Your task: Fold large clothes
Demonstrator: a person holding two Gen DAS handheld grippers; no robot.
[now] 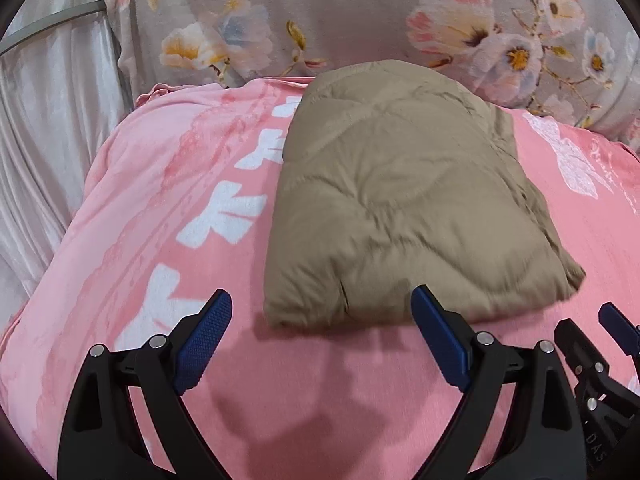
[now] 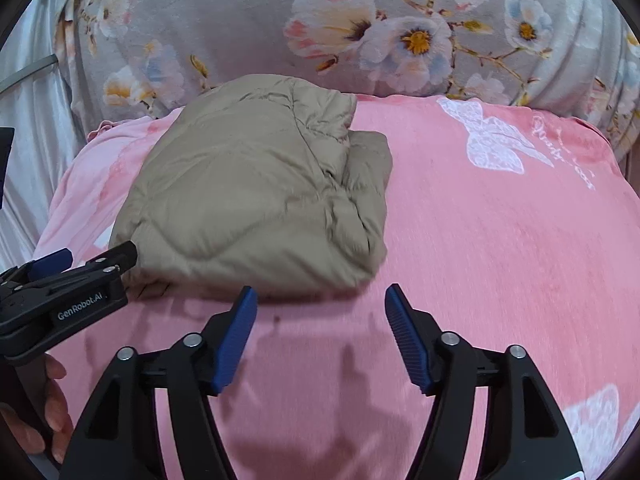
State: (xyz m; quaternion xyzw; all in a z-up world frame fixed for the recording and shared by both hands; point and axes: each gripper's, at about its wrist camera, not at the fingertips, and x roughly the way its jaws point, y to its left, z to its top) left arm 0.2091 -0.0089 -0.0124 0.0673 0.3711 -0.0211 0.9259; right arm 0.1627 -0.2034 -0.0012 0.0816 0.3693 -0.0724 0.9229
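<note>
A tan quilted jacket [image 1: 404,196] lies folded into a thick bundle on a pink blanket [image 1: 160,200]. My left gripper [image 1: 322,300] stands open just short of the bundle's near edge, with nothing between its blue pads. In the right wrist view the same jacket [image 2: 256,196] lies left of centre. My right gripper [image 2: 320,296] is open too, its fingers apart from the jacket's near right corner. Each gripper shows at the edge of the other's view: the right one [image 1: 600,364] and the left one [image 2: 60,284], held by a hand [image 2: 44,412].
The pink blanket [image 2: 480,240] carries white butterfly prints and lettering. Behind it rises a grey floral cushion or duvet [image 2: 280,20]. Pale satin fabric [image 1: 48,140] hangs at the left.
</note>
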